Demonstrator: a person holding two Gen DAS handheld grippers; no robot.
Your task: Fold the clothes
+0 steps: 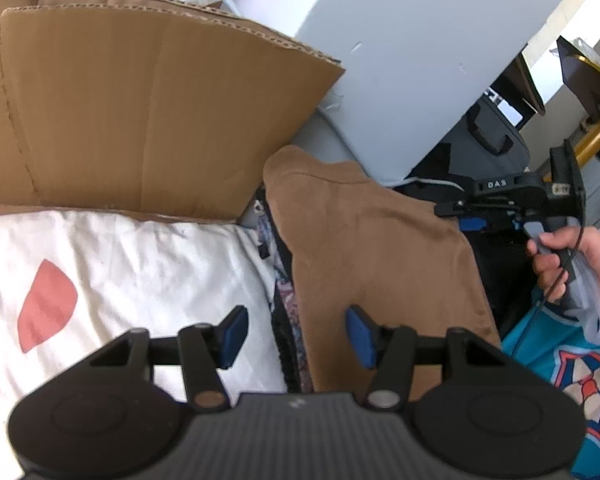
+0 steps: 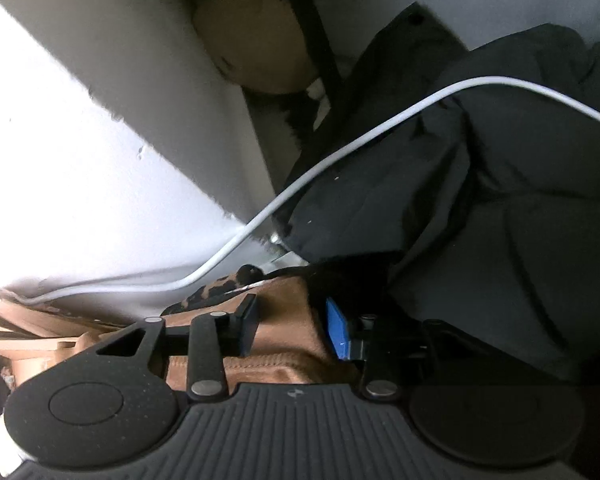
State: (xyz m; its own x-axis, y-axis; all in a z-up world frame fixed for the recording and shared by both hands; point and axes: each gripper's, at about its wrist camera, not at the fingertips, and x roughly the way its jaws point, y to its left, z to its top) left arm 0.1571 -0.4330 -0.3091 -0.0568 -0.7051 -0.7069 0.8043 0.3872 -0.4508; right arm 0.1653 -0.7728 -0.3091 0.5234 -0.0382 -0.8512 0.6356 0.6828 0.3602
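Right gripper: jaws part-spread astride the edge of the brown garment, pads not visibly pressing, seemingly lining up a corner pinch. Left gripper hovers spread and empty over that garment's near edge, beside the white pillow, cardboard behind.

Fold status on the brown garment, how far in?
Early. Done: no fold visible, brown garment lies rumpled over other clothes beside the white sheet. In hand: right tongs straddle its edge, pads not clearly pressing; left tongs hover open above it. Left: every fold, plus the black garment.
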